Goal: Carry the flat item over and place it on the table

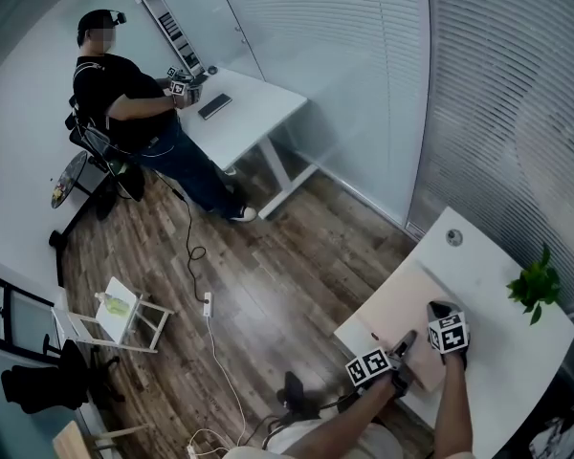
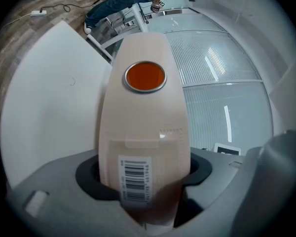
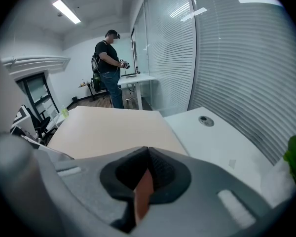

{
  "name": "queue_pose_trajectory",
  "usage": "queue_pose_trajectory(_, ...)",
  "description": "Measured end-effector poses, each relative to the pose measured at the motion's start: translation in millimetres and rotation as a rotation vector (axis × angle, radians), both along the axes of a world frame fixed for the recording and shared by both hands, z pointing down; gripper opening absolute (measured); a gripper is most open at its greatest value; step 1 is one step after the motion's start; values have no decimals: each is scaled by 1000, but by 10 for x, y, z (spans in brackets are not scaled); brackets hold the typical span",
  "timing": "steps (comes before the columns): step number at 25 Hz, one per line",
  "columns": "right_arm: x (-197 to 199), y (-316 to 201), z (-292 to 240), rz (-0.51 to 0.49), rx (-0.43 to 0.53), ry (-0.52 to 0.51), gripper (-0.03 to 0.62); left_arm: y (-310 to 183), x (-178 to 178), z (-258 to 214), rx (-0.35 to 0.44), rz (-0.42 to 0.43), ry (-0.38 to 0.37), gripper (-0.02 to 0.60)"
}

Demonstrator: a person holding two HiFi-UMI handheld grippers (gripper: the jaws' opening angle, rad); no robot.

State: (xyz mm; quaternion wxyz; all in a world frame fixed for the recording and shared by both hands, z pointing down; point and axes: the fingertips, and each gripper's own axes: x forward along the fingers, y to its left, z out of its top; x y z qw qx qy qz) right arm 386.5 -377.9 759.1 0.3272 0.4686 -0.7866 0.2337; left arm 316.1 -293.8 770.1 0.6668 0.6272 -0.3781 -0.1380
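at table [image 1: 502, 357], left gripper [image 1: 405, 344], right gripper [image 1: 438, 310] clamp board [image 1: 394, 304]

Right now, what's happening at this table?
A person holds a beige flat board over the white table with both grippers. The left gripper is clamped on its barcode end, the right gripper on another edge. Whether it already rests on the table is unclear. A second person stands at a far table.
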Motion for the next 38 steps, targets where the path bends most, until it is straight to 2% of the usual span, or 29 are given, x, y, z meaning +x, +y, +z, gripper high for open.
queue_pose_trajectory(14,-90,57,24,5,0,14,2,237,-217,77,-62,35,-44,315)
queue_pose_trajectory(22,-171,224,59,23,2,18,3,560,-433,238,-145,74,-124,324)
queue_pose_trajectory(25,-286,139,-13,21,23,30,2,509,-576,176,-136,62,-139,324)
queue_pose_trajectory(34,-254,139,22,13,44,45,2,530,-525,231,-125,32,-137,322)
queue_pose_trajectory(38,-250,143,30,18,54,65,3,570,-583,141,-61,69,-179,321)
